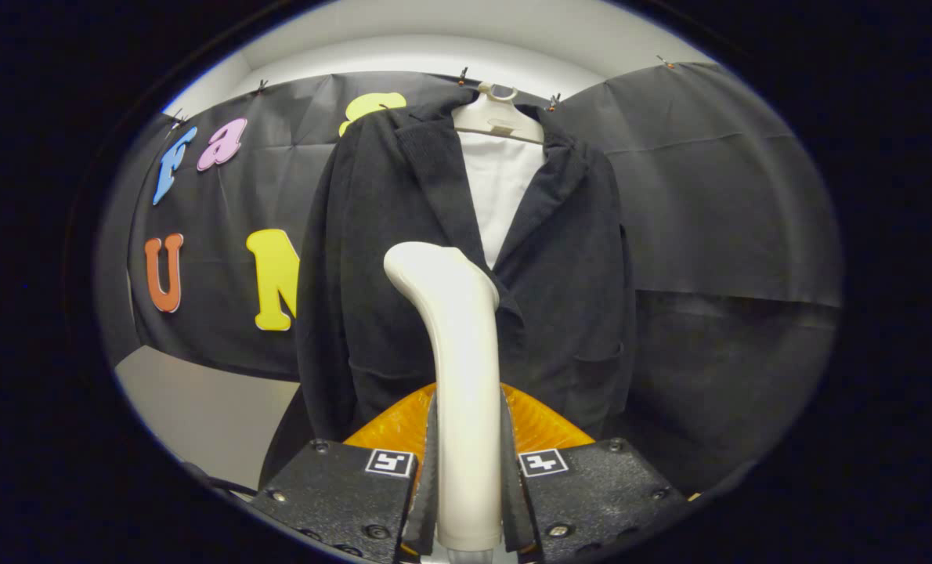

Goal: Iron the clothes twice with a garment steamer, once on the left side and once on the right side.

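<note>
A dark jacket hangs on a white hanger against the booth's wall, with a white shirt showing between its lapels. My gripper is shut on the white handle of the garment steamer, both fingers pressing its sides. The steamer rises upright from between the fingers, and its curved head sits in front of the jacket's left front panel, just below the left lapel. I cannot tell whether the head touches the cloth. An orange part of the steamer shows just behind the fingers.
Black cloth covers the wall behind and beside the jacket. A pale wall or floor patch lies lower left of the jacket. A dark cable runs near the left finger's base.
</note>
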`<state>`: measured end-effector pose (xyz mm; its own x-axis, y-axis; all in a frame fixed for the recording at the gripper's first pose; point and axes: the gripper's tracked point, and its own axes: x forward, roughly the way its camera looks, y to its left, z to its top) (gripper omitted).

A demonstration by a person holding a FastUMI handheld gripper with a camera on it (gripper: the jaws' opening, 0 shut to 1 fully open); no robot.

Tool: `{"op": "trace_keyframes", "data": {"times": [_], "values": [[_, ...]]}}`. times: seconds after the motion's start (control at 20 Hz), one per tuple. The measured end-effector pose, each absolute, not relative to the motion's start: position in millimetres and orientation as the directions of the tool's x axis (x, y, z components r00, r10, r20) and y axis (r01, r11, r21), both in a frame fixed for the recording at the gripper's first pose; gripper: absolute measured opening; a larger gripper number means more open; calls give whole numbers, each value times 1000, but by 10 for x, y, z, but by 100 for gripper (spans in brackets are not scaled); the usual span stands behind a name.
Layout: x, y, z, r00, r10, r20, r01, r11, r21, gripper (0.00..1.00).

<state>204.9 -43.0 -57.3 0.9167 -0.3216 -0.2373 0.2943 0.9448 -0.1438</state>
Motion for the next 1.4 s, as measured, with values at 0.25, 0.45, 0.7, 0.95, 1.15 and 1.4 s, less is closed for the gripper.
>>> {"op": "trace_keyframes", "data": {"times": [0.25, 0.45, 0.7, 0.95, 1.15, 1.4], "values": [[1969, -456, -929, 890, -321, -322, 289, 946, -146, 36], [1876, -493, -1134, 870, -338, -359, 295, 940, -170, 36], [1837, -508, -1342, 851, -355, -388, 296, 933, -205, 36], [1767, -520, -1598, 824, -370, -430, 293, 927, -235, 36], [1727, -567, -1800, 801, -380, -463, 291, 923, -253, 36], [1601, -636, -2228, 753, -399, -523, 297, 915, -272, 36]]}}
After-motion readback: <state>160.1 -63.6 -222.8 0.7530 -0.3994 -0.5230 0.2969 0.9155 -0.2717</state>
